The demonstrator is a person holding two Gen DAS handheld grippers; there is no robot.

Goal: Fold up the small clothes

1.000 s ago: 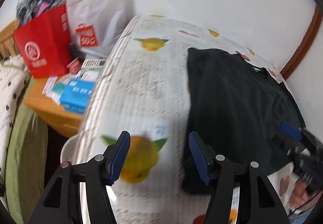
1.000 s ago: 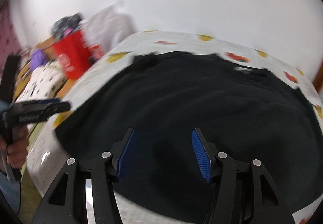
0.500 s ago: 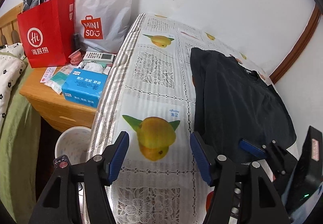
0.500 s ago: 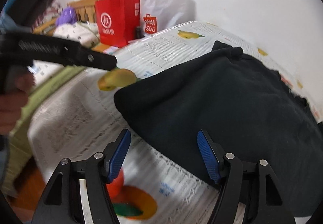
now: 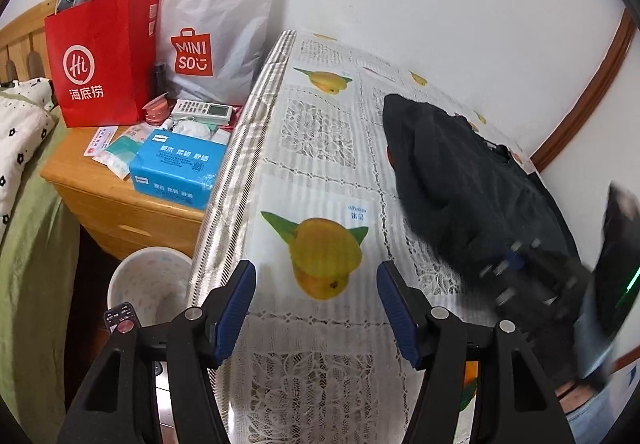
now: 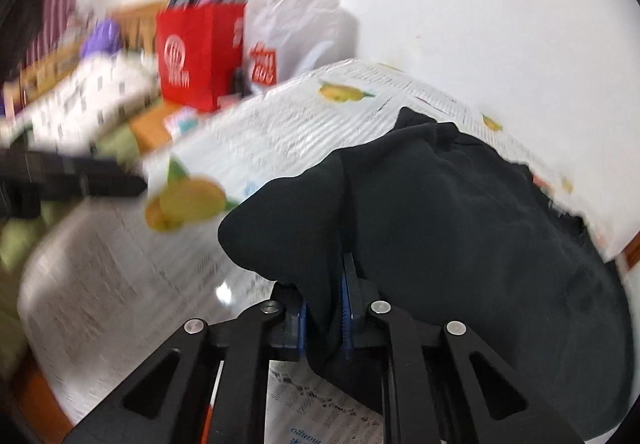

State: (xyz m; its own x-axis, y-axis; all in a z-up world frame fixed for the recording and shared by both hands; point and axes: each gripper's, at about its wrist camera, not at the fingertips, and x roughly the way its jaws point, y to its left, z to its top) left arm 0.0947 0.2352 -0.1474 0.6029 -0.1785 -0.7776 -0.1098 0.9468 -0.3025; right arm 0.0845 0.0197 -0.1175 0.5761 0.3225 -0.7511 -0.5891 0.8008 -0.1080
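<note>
I have the bench (image 5: pixel 320 180) under a glossy plastic cloth printed with lace panels and yellow fruit; it looks slick, so I expect fabric to slide on it easily. On its far right part lies the dark garment (image 6: pixel 480 236), a soft, thick, matte knit lying in loose rolls, its near corner lifted off the cloth. My right hand-held gripper (image 6: pixel 325 308) is closing on that corner, and a fold of it already sits pinched between the blue ribbed pads. To fold well, I would carry this corner low and steadily across the body of the garment, keeping the edge straight so the heavy knit does not bunch or drag the rest along. My left hand-held gripper (image 5: pixel 316 308) stands about half open and holds nothing, above the printed fruit beside the garment; I judge it best used to pin the near hem.
</note>
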